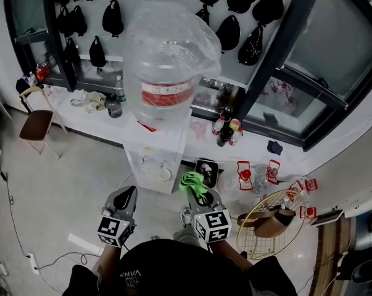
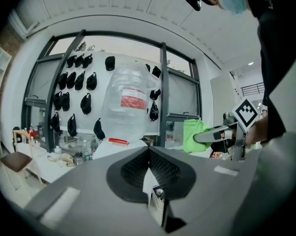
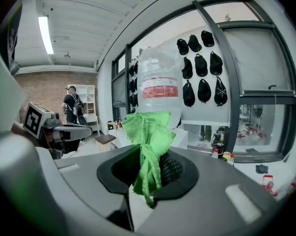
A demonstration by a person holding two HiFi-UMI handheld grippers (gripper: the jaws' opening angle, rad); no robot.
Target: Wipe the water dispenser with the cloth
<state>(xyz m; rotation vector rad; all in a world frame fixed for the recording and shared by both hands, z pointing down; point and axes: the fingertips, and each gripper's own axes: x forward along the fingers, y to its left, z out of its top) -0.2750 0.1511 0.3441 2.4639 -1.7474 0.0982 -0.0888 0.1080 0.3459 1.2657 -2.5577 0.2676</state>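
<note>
The white water dispenser [image 1: 156,159] stands ahead of me, topped by a big clear bottle [image 1: 167,73] with a red label under a plastic wrap. That bottle [image 2: 129,102] also shows in the left gripper view, and the bottle [image 3: 159,85] in the right gripper view. My right gripper [image 1: 198,193] is shut on a bunched green cloth [image 1: 194,183], held just right of the dispenser's base; the cloth [image 3: 148,146] sticks up from the jaws. My left gripper [image 1: 125,197] is shut and holds nothing, short of the dispenser's front. The green cloth [image 2: 193,134] appears at its right.
A low white ledge [image 1: 87,103] with clutter runs under the windows behind the dispenser. A brown chair [image 1: 36,122] stands at left. Bottles [image 1: 226,131] and red-and-white items [image 1: 244,174] lie to the right, beside a round wire table [image 1: 272,224]. Cables [image 1: 25,251] cross the floor.
</note>
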